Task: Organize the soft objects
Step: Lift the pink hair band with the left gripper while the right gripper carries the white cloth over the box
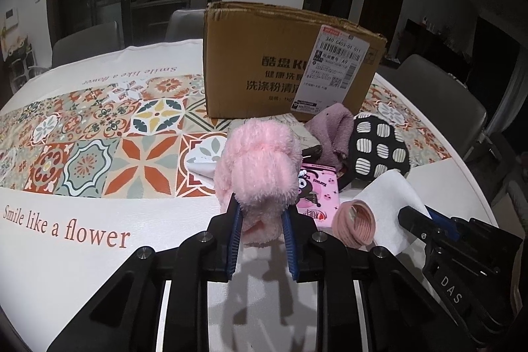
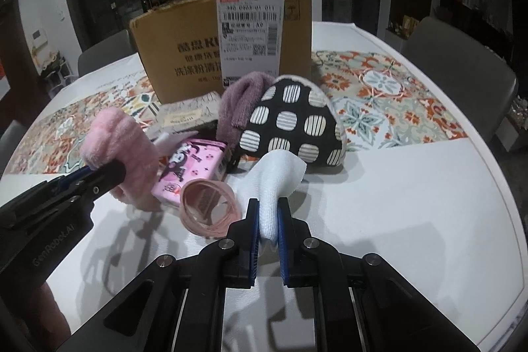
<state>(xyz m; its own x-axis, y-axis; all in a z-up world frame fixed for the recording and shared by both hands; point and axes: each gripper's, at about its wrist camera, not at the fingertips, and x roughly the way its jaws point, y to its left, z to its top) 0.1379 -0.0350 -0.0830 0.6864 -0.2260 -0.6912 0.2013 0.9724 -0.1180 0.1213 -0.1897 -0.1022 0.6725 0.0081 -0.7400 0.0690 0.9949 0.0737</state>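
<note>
The left tongs are clamped on a fluffy pink cloth, which bulges up between the blue pads and hides much of the clutter behind it in the left wrist view. The right tongs are clamped on a folded white cloth, pinched tight between their pads, its free end lifting toward the spotted pouch.

The right wrist view shows what the left one mostly covers: a pink printed packet lying just behind a ring of pink hair bands, a small patterned box beside the cardboard box, and a purple towel leaning against the pouch. It also shows the left tongs from the side, gripping the pink cloth at its lower edge, raised off the worktop.

The left wrist view gives the wide tiled runner and the printed words "Smile like a flower" on the worktop, and catches the right tongs at the lower right edge, with the white cloth spread beyond their tips. In that view the hair bands lie between the two tongs.
</note>
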